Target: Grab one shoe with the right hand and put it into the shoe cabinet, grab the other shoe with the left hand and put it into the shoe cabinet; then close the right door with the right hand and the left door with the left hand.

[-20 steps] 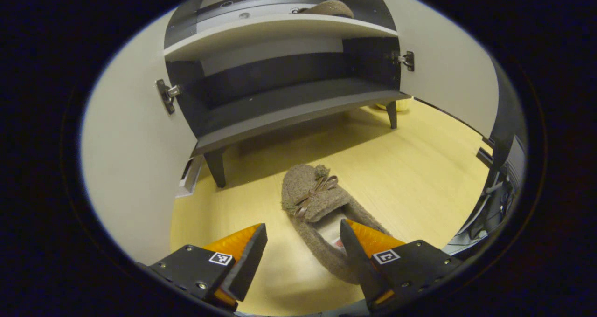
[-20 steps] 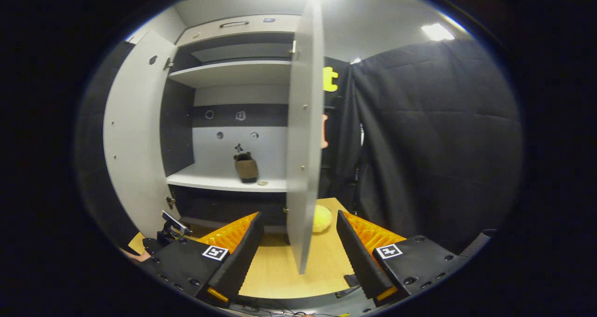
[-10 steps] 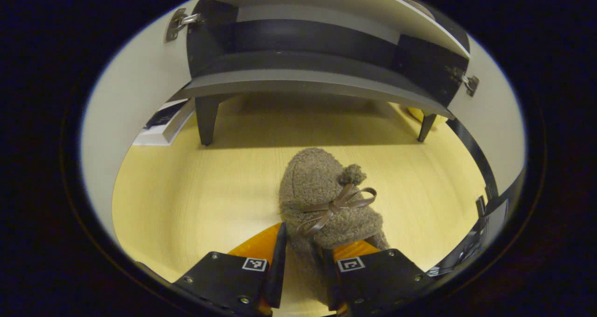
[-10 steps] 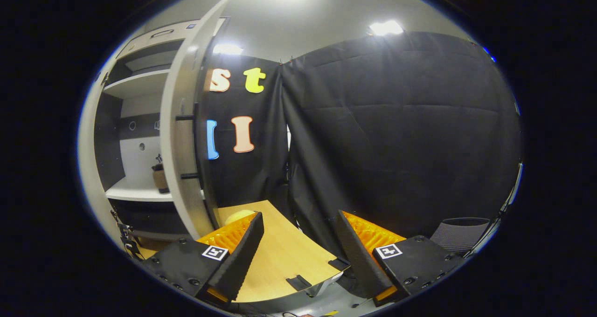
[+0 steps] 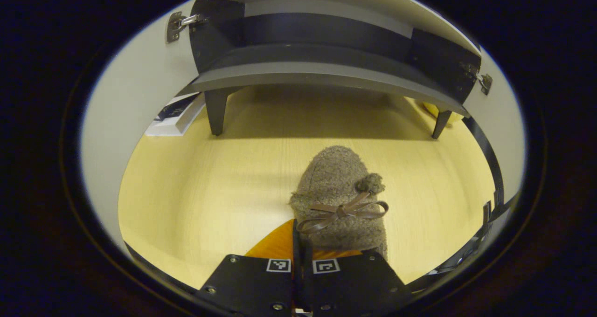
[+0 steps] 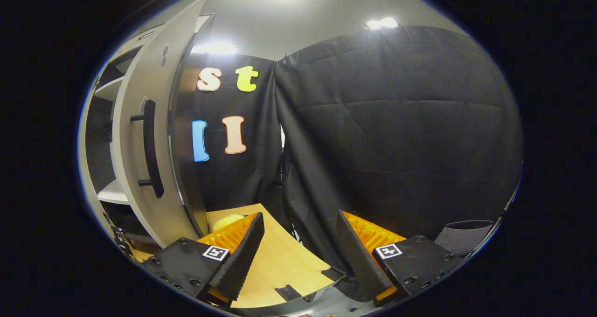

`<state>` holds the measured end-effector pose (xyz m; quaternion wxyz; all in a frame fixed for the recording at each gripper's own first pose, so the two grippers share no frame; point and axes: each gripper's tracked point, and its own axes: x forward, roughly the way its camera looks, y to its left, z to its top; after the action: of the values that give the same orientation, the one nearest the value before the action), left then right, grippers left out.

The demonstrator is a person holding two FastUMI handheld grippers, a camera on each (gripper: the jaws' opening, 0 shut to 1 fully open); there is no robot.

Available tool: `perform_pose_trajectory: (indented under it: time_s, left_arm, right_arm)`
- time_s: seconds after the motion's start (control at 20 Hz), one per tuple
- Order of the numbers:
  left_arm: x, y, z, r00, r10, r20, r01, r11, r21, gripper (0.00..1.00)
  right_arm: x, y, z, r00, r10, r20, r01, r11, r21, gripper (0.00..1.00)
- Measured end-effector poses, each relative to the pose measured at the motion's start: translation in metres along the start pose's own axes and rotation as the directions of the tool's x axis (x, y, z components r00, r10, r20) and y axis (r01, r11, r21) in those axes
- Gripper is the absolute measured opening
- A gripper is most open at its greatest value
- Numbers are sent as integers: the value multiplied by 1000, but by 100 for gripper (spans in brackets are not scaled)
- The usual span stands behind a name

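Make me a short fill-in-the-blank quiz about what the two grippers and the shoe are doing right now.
1. The left gripper is shut on the heel of the fuzzy brown ____.
2. The shoe has a brown ____ tied on top.
3. The right gripper holds nothing; its jaws are ____.
4. The cabinet door has a ____ bar handle.

Missing words: shoe; bow; open; black

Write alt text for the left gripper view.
The left tongs are closed on the heel end of a fuzzy brown shoe with a ribbon bow, lying on the pale wood floor. Ahead stands the open shoe cabinet on dark legs, its bottom shelf bare.
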<state>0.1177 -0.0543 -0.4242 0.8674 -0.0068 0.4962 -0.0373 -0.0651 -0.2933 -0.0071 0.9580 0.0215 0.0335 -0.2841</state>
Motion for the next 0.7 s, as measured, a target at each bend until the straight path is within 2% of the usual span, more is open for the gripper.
perform_pose_trajectory:
  time_s: [0.3, 0.7]
  left_arm:
    - [-50, 6, -12, 999, 29, -17, -29, 998, -50, 2]
    - [-149, 10, 44, 998, 1, 68, 5, 996, -88, 2]
  right_arm:
    - [28, 2, -9, 999, 37, -31, -35, 999, 34, 98]
    - [58, 10, 1, 997, 79, -25, -77, 996, 52, 98]
